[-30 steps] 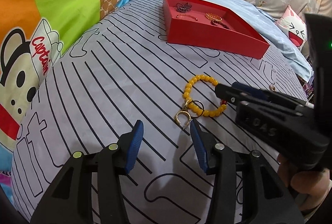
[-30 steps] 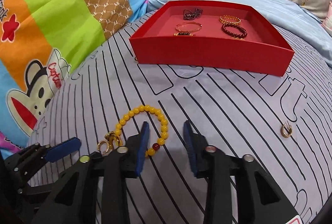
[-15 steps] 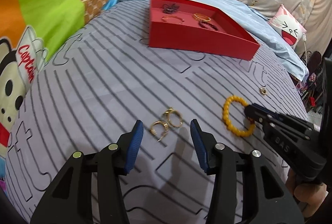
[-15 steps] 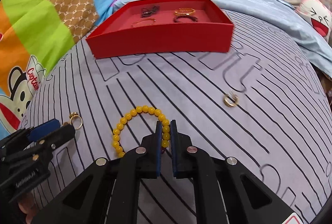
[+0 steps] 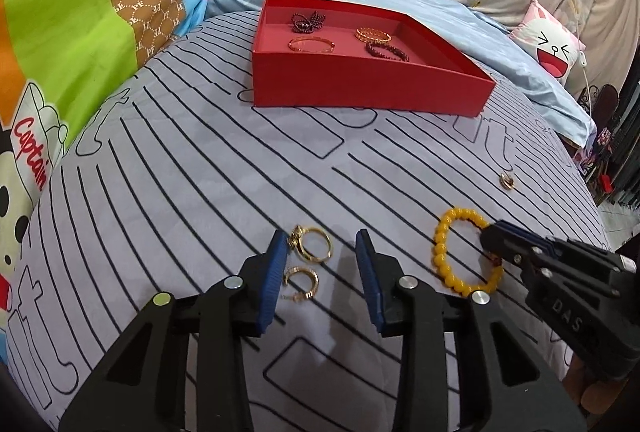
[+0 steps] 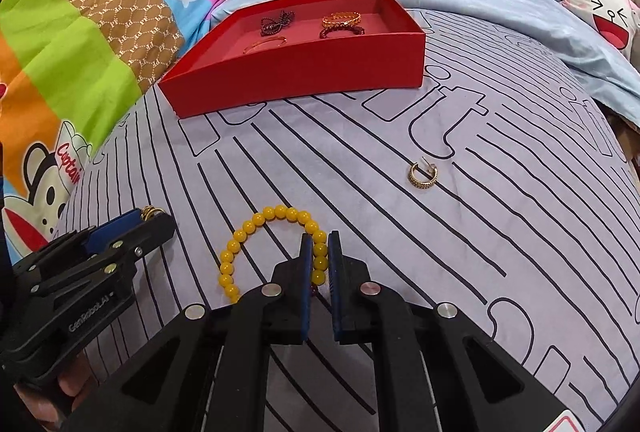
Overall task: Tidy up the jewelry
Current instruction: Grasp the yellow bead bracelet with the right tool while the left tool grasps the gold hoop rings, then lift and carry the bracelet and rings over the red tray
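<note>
On bedspread [image 5: 200, 191], far left: quilt [image 5: 80, 31] banked along edge, clear of work.

Left of centre, near edge: left gripper [image 5: 322, 264] low over cloth, jaws wide apart, gripping nothing. Two gold earrings [image 5: 308, 260] between the blue pads, close by the left pad; contact with it not determinable. Judged light, rigid, smooth metal; likely to skid on cloth or twist out of a flat pinch. Best taken across the hoop, one at a time, pads closed slowly.

Centre, far side: red box [image 5: 360, 87] open, four pieces inside, well apart from loose items.

Right of centre: yellow bracelet [image 6: 272, 244] flat on cloth, right gripper [image 6: 318, 252] astride its right arc, jaws nearly closed with beads pinched between the pads. Judged light, strung beads, limp as a whole though each bead hard and round; expected to droop and swing once lifted. Grip across one or two beads adequate; risk of a bead rolling out if pressure slackens.

Further right: single gold earring [image 6: 423, 175] alone on cloth, well apart from both grippers. Small, rigid, low-lying; hard to get pads under.
</note>
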Demonstrator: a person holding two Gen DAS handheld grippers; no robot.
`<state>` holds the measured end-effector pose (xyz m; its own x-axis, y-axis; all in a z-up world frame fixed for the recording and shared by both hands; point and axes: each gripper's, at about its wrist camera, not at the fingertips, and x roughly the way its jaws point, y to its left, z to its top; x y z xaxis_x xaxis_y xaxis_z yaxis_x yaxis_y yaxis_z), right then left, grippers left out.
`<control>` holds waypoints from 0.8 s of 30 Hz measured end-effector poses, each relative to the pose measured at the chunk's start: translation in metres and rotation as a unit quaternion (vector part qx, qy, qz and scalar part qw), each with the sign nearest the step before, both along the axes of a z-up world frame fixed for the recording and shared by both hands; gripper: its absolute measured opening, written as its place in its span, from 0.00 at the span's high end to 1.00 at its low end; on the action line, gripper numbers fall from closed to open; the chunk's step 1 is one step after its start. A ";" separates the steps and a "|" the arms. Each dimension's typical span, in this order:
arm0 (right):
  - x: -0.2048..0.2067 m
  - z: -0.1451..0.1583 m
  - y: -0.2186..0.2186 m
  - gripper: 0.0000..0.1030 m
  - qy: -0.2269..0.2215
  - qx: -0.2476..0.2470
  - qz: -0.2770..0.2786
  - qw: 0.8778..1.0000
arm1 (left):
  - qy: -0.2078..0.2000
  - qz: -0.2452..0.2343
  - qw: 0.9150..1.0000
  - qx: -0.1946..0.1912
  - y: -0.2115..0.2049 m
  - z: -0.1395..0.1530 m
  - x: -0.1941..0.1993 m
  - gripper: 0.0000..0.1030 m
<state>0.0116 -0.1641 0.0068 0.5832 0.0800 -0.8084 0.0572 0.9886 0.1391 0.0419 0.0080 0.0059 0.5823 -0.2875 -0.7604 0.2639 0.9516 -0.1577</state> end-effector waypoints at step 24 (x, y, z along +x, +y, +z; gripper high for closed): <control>-0.004 0.006 -0.006 0.93 -0.004 0.006 -0.006 1.000 | -0.008 0.000 1.000 -0.009 0.000 0.003 -0.002 0.93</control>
